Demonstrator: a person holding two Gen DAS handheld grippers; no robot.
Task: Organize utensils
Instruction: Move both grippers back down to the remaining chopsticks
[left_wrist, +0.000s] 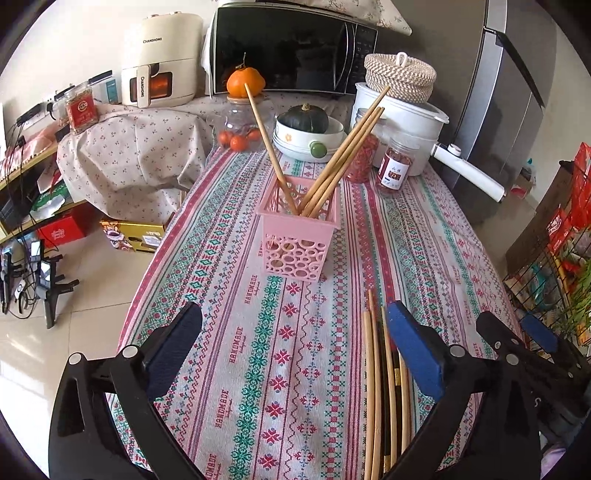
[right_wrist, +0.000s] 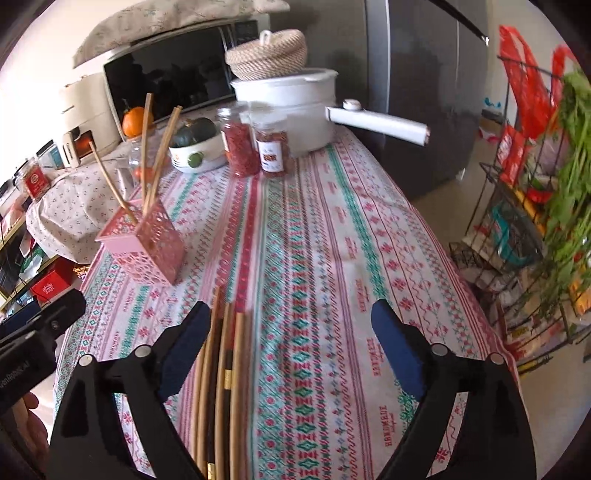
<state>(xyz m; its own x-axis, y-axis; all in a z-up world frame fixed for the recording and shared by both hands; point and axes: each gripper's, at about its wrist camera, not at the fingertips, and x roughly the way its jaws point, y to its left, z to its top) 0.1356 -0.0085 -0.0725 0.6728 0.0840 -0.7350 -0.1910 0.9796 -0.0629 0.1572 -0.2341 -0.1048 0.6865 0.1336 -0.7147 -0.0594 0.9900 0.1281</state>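
A pink perforated holder (left_wrist: 297, 236) stands mid-table with several wooden chopsticks (left_wrist: 343, 155) leaning out of it; it also shows in the right wrist view (right_wrist: 146, 242). More chopsticks (left_wrist: 384, 380) lie flat on the patterned tablecloth, just inside my left gripper's right finger. My left gripper (left_wrist: 295, 325) is open and empty, low over the cloth. My right gripper (right_wrist: 291, 321) is open and empty; the lying chopsticks (right_wrist: 221, 369) sit beside its left finger. The right gripper's fingers (left_wrist: 517, 336) show at the left view's right edge.
At the table's far end stand a white pot (left_wrist: 402, 129) with a woven lid, two jars (left_wrist: 395, 168), a bowl with a green squash (left_wrist: 306, 127), a microwave (left_wrist: 291, 51) and oranges. A wire rack (right_wrist: 524, 221) stands right of the table.
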